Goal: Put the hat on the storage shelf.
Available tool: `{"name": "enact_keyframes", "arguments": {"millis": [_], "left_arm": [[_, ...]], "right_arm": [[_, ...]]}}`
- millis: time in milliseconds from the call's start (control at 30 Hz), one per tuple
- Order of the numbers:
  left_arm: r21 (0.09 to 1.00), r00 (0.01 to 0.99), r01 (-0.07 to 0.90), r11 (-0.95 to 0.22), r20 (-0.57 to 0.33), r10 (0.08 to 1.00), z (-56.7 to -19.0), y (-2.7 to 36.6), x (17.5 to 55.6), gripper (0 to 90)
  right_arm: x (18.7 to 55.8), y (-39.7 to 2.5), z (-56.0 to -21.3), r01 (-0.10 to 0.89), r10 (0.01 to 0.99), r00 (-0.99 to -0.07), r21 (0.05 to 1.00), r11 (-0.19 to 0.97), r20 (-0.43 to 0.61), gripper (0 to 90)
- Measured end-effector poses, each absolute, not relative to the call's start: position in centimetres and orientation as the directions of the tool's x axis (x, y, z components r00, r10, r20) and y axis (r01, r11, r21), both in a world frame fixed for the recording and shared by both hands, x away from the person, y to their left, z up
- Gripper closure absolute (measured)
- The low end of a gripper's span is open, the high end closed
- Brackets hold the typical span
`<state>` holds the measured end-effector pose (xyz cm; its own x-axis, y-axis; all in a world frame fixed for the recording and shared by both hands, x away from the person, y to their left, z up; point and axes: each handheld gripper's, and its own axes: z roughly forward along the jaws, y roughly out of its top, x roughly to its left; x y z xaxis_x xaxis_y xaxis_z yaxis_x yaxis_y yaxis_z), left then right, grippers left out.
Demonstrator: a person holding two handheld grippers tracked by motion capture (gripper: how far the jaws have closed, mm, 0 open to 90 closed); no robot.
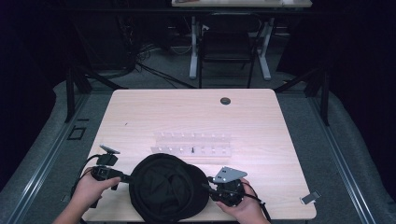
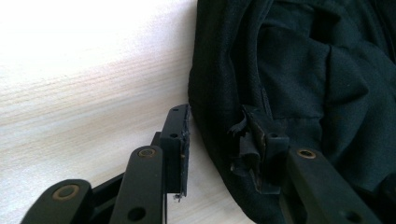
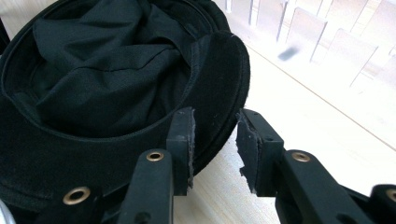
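A black hat (image 1: 166, 189) lies crown-down, hollow upward, at the near edge of the pale wooden surface (image 1: 196, 114). The left tool (image 2: 219, 149), jaws parted, straddles its left rim; the right tool (image 3: 215, 149), jaws apart, brackets the right brim. Both should probably close on the cloth squarely before lifting. The fabric looks soft and crumpled.

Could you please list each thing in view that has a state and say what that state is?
Hat: upside down on the table, lining showing.
Left gripper: open, jaws astride the hat's edge.
Right gripper: open, jaws astride the brim.
Rack: lying flat beyond the hat, one small dark piece in it.
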<state>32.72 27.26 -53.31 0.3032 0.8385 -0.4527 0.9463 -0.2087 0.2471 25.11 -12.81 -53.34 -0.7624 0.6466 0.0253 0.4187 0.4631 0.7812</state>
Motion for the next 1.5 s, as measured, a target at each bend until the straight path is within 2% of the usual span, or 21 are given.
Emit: {"name": "enact_keyframes", "arguments": {"millis": [233, 500, 867, 1500], "left_arm": [[0.204, 0.302, 0.950, -0.235, -0.430, 0.851, -53.7, 26.7, 33.2, 65.4], [0.186, 0.266, 0.962, -0.201, -0.472, 0.840, -54.3, 26.7, 33.2, 70.8], [0.165, 0.256, 0.966, -0.201, -0.477, 0.841, -53.9, 26.3, 33.2, 83.4], [0.172, 0.227, 0.973, -0.157, -0.552, 0.803, -51.3, 26.8, 33.0, 85.6]], "right_arm": [[25.1, -12.9, -53.4, 0.420, 0.649, -0.761, 0.786, 0.454, 0.032, 66.7], [25.1, -12.9, -53.5, 0.418, 0.656, -0.754, 0.791, 0.447, 0.028, 66.5], [25.1, -13.0, -53.6, 0.416, 0.657, -0.753, 0.795, 0.441, 0.030, 66.4], [24.9, -13.5, -53.3, 0.429, 0.666, -0.745, 0.787, 0.443, 0.031, 64.7]]}}
